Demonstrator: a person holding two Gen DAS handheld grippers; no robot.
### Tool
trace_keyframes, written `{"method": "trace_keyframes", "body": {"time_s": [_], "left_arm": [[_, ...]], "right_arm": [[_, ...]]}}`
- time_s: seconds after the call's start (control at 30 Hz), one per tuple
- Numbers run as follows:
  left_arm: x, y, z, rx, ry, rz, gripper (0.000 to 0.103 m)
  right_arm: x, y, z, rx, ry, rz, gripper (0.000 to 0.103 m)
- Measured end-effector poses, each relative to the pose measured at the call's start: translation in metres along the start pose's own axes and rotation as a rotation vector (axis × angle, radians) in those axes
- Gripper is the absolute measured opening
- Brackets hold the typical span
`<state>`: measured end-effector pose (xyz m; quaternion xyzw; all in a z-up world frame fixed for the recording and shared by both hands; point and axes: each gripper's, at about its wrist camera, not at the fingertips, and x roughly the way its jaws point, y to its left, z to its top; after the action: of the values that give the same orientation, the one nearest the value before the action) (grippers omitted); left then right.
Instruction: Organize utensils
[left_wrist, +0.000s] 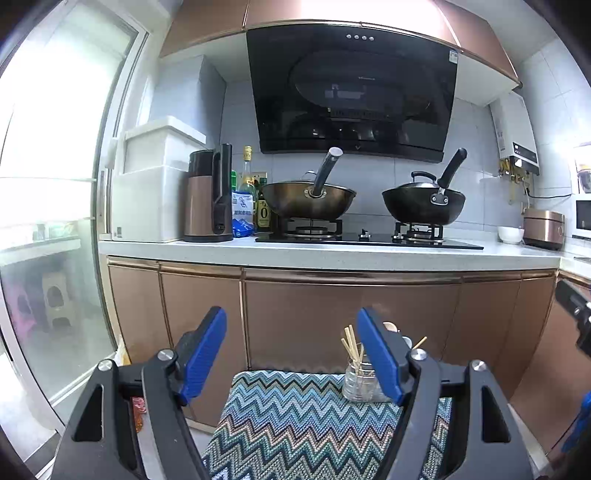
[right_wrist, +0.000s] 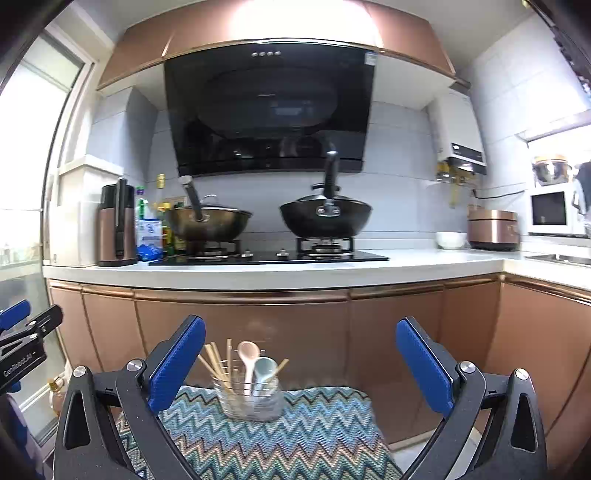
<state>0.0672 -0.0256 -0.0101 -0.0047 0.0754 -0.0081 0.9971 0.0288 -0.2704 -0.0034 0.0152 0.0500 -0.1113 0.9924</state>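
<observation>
Utensils are seen standing upright in a clear glass jar (right_wrist: 248, 397), which is taken as the landmark: wooden chopsticks (right_wrist: 218, 363) lean toward its left side, a pink spoon (right_wrist: 248, 352) rises from the middle, and a pale blue spoon (right_wrist: 265, 367) sits just right of the pink one. The jar is set near the far edge of a zigzag-patterned mat (right_wrist: 266, 439). The right gripper (right_wrist: 301, 363) is held above the near part of the mat, fingers spread wide, nothing between them; the jar is framed between the blue pads (right_wrist: 177, 363) but is not touched. The left gripper (left_wrist: 291, 360) is held left of the jar, fingers likewise wide apart and empty; in its view the jar (left_wrist: 360, 380) is partly hidden behind the right-hand pad. Behind the jar, copper cabinet doors (right_wrist: 240, 328) are seen, and above them a white countertop (right_wrist: 424, 260) carrying a stove with two woks (right_wrist: 325, 218).
</observation>
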Motion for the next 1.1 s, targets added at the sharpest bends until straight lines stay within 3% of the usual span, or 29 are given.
{"method": "trace_keyframes", "body": {"time_s": [0.27,0.57,1.1], "left_arm": [[-0.012,0.007,-0.001,0.012,-0.005,0.097,0.077],[-0.020,0.018,-0.001,0.029,-0.021,0.236,0.080],[-0.033,0.006,-0.001,0.063,-0.043,0.178,0.080]], "right_arm": [[-0.023,-0.016,0.000,-0.024,-0.024,-0.091,0.102],[-0.032,-0.014,-0.002,-0.053,-0.013,-0.119,0.103],[-0.053,0.009,0.001,-0.132,-0.037,-0.098,0.103]]}}
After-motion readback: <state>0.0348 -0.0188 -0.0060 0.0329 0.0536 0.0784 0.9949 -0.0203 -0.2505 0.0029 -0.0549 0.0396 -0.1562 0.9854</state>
